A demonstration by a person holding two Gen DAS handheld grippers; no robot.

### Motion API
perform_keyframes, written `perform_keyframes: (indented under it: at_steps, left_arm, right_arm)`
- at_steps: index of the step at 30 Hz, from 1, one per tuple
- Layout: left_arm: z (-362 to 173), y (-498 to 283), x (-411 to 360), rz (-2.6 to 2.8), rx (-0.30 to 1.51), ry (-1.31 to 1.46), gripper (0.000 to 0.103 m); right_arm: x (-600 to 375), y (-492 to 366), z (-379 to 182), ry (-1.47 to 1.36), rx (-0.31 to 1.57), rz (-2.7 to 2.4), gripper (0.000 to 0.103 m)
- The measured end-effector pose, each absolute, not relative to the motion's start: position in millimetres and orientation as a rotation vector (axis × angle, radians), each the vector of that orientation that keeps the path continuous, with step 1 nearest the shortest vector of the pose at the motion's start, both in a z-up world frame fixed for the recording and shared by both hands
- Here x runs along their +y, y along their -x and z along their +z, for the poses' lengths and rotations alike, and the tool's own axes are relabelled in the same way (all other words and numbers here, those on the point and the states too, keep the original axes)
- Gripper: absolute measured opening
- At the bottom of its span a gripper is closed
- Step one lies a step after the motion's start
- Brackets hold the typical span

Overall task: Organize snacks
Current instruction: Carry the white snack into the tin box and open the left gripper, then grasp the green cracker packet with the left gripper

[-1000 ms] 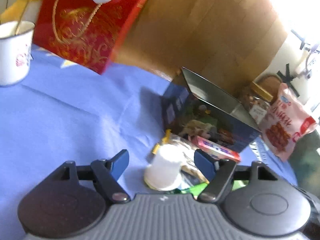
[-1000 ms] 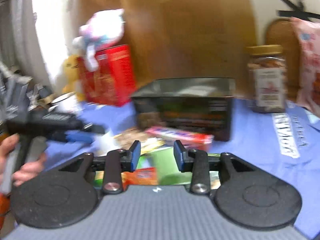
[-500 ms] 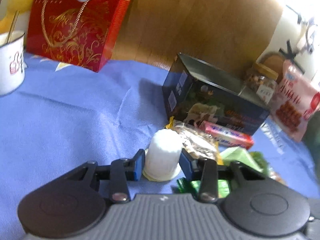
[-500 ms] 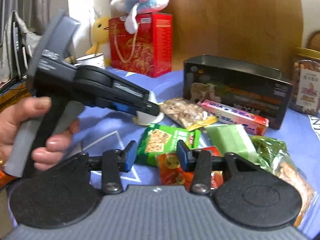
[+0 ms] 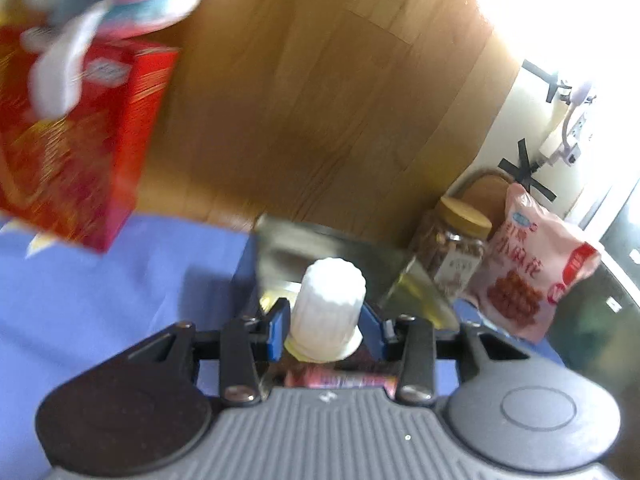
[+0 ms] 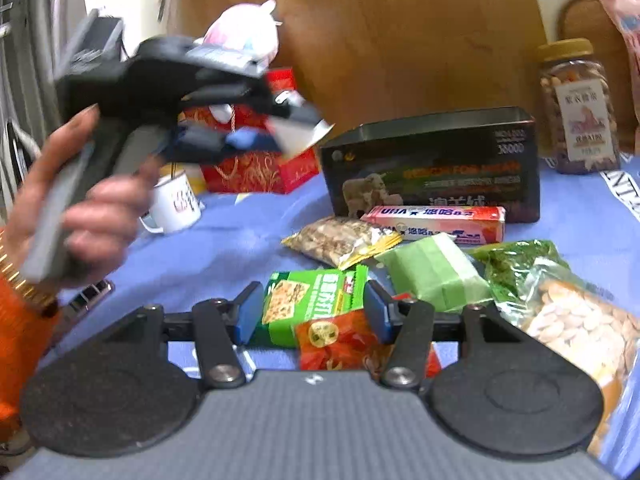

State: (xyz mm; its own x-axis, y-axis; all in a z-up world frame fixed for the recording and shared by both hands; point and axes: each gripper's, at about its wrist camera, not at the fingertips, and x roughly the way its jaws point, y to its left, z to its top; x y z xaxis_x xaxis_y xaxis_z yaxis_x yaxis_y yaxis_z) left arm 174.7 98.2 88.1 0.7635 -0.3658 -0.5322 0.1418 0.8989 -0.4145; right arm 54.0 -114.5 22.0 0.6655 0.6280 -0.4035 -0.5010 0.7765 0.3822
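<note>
The left gripper [image 5: 323, 330] is clamped on a white ribbed cup [image 5: 328, 312], the blue pads pressing its sides, and the cup hangs clear of the surface with the open dark tin [image 5: 352, 256] just ahead of the jaws; the tin looks like the place the snacks are meant to go. From the left wrist view its inside seems bare, so I judge the sorting has barely started (this cup would be the first thing in).

The right gripper [image 6: 313, 312] has just been opening its jaws; they stand apart with nothing pressed between them, above a green cracker packet [image 6: 316, 300] and an orange sachet [image 6: 340, 340] that lie on the blue cloth [image 6: 240, 240].

Beyond those jaws lie a seed packet [image 6: 340, 240], a pink candy stick [image 6: 436, 220] against the tin's front wall, a green wrapped block [image 6: 436, 276] and, to the right, a clear bag of pale kernels [image 6: 576, 328]. All of these are outside the tin, so most of the job remains.
</note>
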Motion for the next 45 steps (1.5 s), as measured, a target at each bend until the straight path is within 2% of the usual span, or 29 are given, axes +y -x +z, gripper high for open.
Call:
perform_keyframes:
  at_steps: [8, 10, 13, 17, 21, 22, 23, 26, 30, 31, 36, 37, 41, 42, 43, 44, 45]
  left_arm:
    - [64.8, -248.5, 38.4, -0.219, 0.733, 0.173, 0.039]
    - [61.9, -247.7, 33.3, -0.206, 0.740, 0.139, 0.044]
    - [70.2, -224.9, 42.1, -0.235, 0.693, 0.140, 0.052]
    - [82.4, -182.9, 63.6, -0.249, 0.670, 0.179, 0.053]
    - [72.4, -135.9, 85.5, -0.222, 0.704, 0.180, 0.056]
    - [66.2, -123.6, 89.7, -0.207, 0.722, 0.176, 0.056]
    - [60.2, -114.3, 92.4, -0.192, 0.737, 0.174, 0.056]
    - [44.1, -89.0, 99.7, -0.149, 0.774, 0.181, 0.056]
    - [30.9, -67.9, 111.4, -0.130, 0.808, 0.230, 0.056]
    - [28.8, -65.3, 113.9, -0.131, 0.816, 0.245, 0.055]
    - [21.2, -63.1, 113.6, -0.206, 0.863, 0.354, 0.053]
    - [19.3, -63.5, 112.1, -0.211, 0.866, 0.360, 0.051]
    - [17.0, -65.0, 104.7, -0.225, 0.856, 0.339, 0.046]
    - [16.1, -65.3, 103.8, -0.233, 0.853, 0.340, 0.037]
    - [14.3, -66.3, 104.0, -0.265, 0.856, 0.366, 0.030]
    - [12.1, -67.8, 105.5, -0.279, 0.859, 0.399, 0.030]
    - [10.9, -69.3, 107.2, -0.286, 0.861, 0.422, 0.027]
  right_arm:
    - [-114.6, -49.8, 22.6, -0.232, 0.547, 0.645, 0.058]
    - [-115.9, -50.8, 22.1, -0.235, 0.552, 0.646, 0.058]
    - [-114.6, -52.6, 21.4, -0.230, 0.557, 0.648, 0.058]
    - [-108.4, -53.3, 21.7, -0.173, 0.599, 0.636, 0.058]
    - [-96.3, -38.6, 17.9, 0.086, 0.624, 0.552, 0.060]
    - [-96.2, -33.0, 17.1, 0.161, 0.593, 0.498, 0.072]
    - [-98.7, -30.9, 17.3, 0.193, 0.578, 0.446, 0.077]
    - [-118.0, -34.9, 19.7, 0.133, 0.582, 0.356, 0.077]
    - [-137.4, -26.5, 30.3, -0.077, 0.570, 0.453, 0.072]
    - [-139.4, -26.3, 32.1, -0.133, 0.578, 0.501, 0.067]
    - [-125.2, -46.2, 31.5, -0.192, 0.653, 0.570, 0.052]
    - [-123.9, -53.7, 27.7, -0.209, 0.682, 0.576, 0.048]
    - [-118.1, -63.5, 18.3, -0.221, 0.710, 0.596, 0.046]
    - [-118.4, -65.6, 17.9, -0.234, 0.715, 0.607, 0.046]
    - [-117.4, -67.1, 17.5, -0.249, 0.724, 0.624, 0.036]
    - [-117.6, -67.8, 15.7, -0.282, 0.732, 0.657, 0.027]
    - [-118.9, -67.1, 15.4, -0.296, 0.738, 0.660, 0.024]
